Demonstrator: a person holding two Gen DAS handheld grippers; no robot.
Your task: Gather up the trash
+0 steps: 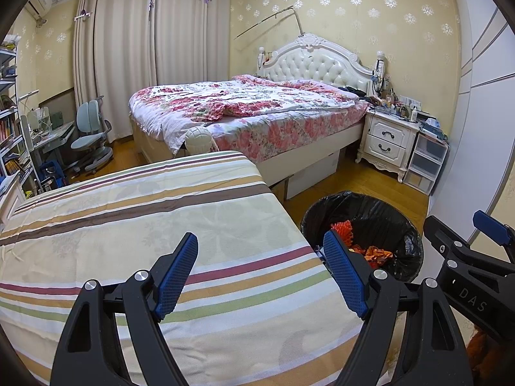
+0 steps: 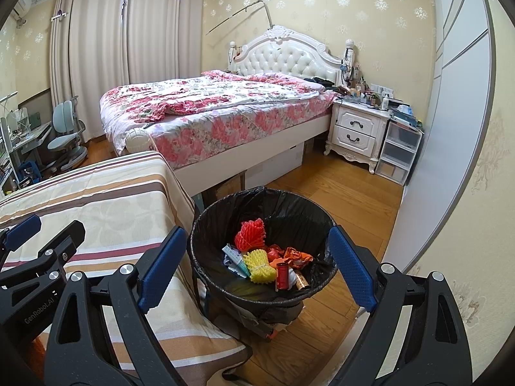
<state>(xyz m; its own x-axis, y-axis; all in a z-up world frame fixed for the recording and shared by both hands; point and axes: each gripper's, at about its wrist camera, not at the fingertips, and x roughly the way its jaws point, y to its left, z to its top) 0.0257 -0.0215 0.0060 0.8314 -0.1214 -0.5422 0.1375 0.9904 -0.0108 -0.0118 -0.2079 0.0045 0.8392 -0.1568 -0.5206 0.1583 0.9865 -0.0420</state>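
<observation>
A round bin (image 2: 206, 225) lined with a black bag stands on the wooden floor beside a table under a striped cloth (image 1: 145, 225). Inside lie a red foam net (image 2: 249, 234), a yellow foam net (image 2: 260, 265), a small red can (image 2: 282, 276), crumpled orange wrappers (image 2: 296, 254) and a paper packet (image 2: 236, 259). My right gripper (image 2: 257, 267) hovers open above the bin with nothing between its fingers. Over the cloth's right edge my left gripper (image 1: 260, 270) is open and holds nothing. The bin (image 1: 408, 225) appears at its right, and no loose trash shows on the cloth.
A big bed with a floral quilt (image 2: 209, 103) fills the middle of the room. A white nightstand (image 2: 357, 128) and clear plastic drawers (image 2: 399, 151) stand against the right wall. A desk and blue chair (image 1: 90, 128) sit at the far left by the curtains.
</observation>
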